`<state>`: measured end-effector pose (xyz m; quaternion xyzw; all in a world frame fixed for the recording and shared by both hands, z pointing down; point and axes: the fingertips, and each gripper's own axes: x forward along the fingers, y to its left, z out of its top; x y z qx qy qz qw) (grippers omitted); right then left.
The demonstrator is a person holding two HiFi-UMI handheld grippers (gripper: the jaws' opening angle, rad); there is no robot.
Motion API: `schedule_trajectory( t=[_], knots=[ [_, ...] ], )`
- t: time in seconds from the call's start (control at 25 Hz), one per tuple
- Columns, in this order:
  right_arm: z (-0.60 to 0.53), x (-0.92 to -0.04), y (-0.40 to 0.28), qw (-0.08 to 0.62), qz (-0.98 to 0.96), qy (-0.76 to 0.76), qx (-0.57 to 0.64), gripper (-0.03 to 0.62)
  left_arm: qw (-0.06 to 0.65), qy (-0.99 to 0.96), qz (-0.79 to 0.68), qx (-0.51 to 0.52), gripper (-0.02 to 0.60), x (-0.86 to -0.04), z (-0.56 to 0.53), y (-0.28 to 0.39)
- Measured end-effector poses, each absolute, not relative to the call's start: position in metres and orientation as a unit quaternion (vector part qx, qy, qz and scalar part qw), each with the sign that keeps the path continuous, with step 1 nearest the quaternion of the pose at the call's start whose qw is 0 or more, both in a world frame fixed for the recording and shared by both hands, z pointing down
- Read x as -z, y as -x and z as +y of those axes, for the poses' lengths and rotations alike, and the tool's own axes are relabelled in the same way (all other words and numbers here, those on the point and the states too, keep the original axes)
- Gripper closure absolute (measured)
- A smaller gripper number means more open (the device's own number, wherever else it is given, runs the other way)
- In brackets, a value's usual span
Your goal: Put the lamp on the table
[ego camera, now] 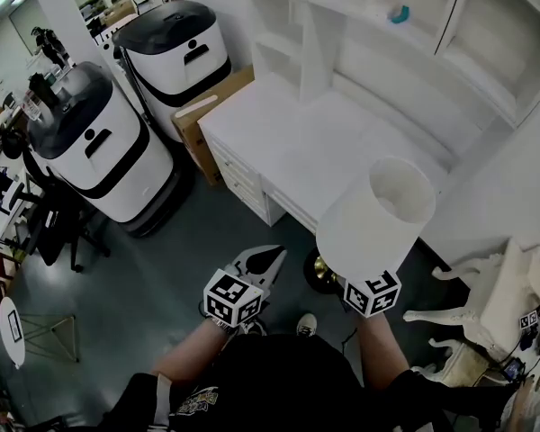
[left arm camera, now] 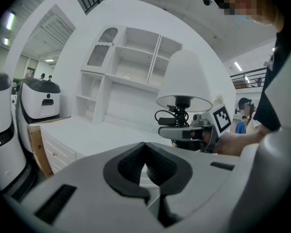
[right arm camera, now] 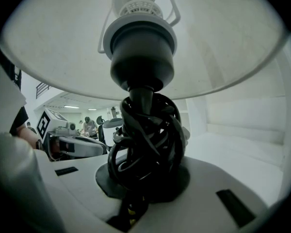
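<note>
The lamp's white shade (ego camera: 378, 216) hangs over the front edge of the white desk (ego camera: 288, 142), its brass base (ego camera: 319, 274) above the dark floor. My right gripper (right arm camera: 143, 178) is shut on the lamp's stem, which is wrapped in coiled black cord (right arm camera: 145, 140). The shade (right arm camera: 223, 42) fills the top of the right gripper view. In the head view only that gripper's marker cube (ego camera: 371, 292) shows beneath the shade. My left gripper (ego camera: 272, 259) is a little to the left of the lamp, shut and holding nothing. The left gripper view shows the lamp (left arm camera: 184, 79) ahead to the right.
A white hutch with shelves (ego camera: 369, 25) stands on the back of the desk, with a small teal object (ego camera: 398, 13) on a shelf. Two white-and-black machines (ego camera: 94, 142) (ego camera: 175, 52) and a cardboard box (ego camera: 198, 120) stand at the left. A white ornate chair (ego camera: 486, 300) is at the right.
</note>
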<state>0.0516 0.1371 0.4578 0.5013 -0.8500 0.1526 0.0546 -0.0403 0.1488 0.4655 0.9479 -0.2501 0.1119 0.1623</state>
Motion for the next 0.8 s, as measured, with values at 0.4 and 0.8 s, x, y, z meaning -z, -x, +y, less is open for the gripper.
schedule_trajectory(
  t=[0.4,0.8],
  knots=[
    [0.111,-0.462,-0.034,0.055,-0.835,-0.525,-0.157,0.54,0.166,-0.953,-0.226,-0.115,0.575,-0.47,0.121,0.061],
    [0.084,-0.469,-0.003,0.055,-0.825,-0.538,-0.161,0.542,0.174,-0.954,-0.214,-0.116,0.575,-0.479,0.095,0.097]
  ],
)
